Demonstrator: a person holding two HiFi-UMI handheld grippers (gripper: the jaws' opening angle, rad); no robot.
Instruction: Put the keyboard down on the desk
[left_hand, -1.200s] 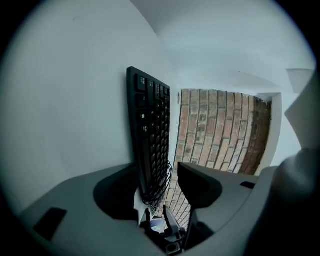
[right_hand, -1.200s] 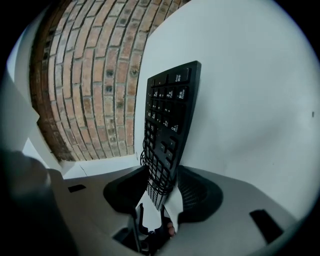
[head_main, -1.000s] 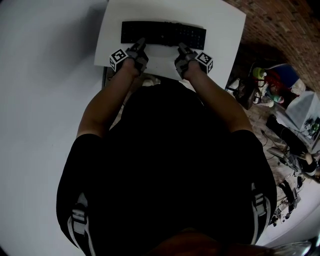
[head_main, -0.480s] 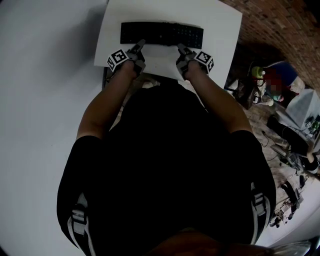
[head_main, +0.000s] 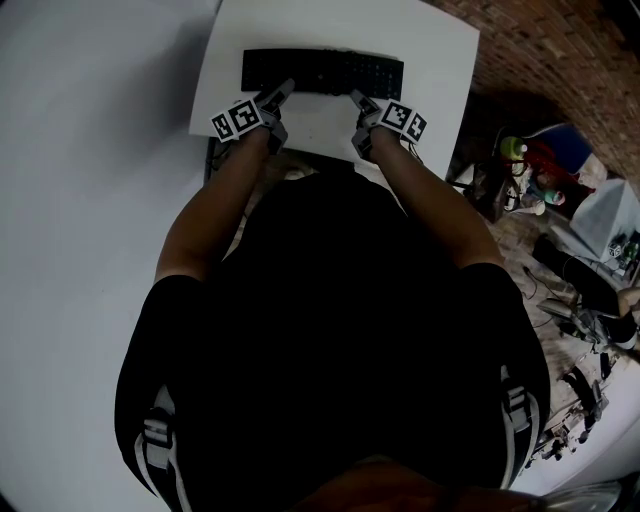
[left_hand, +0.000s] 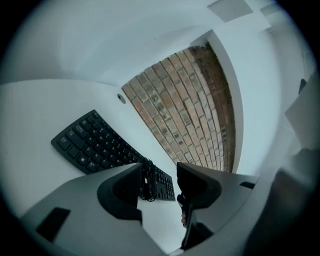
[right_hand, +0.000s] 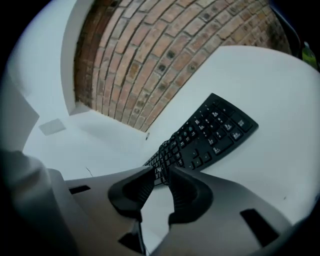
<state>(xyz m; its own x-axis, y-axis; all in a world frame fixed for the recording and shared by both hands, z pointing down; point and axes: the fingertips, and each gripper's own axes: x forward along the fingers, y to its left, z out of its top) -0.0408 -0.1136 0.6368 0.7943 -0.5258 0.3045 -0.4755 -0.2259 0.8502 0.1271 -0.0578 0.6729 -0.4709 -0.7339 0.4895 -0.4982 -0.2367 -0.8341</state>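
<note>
The black keyboard lies flat across the far part of the white desk. My left gripper hovers at its near edge toward the left, open, with nothing between its jaws. My right gripper sits at the near edge toward the right; its jaws are closing and hold nothing. In the left gripper view the keyboard stretches beyond the left gripper, with a bundled black cable beside it. In the right gripper view the keyboard lies just ahead of the right gripper, which is down to a narrow gap.
A brick wall runs along the desk's right side. Bags, a green bottle and other clutter cover the floor at the right. A small round hole is set in the desk near the wall. White floor spreads to the left.
The keyboard has stayed in place on the desk. Both grippers have turned a little at its near edge, their marker cubes now facing more upward.
</note>
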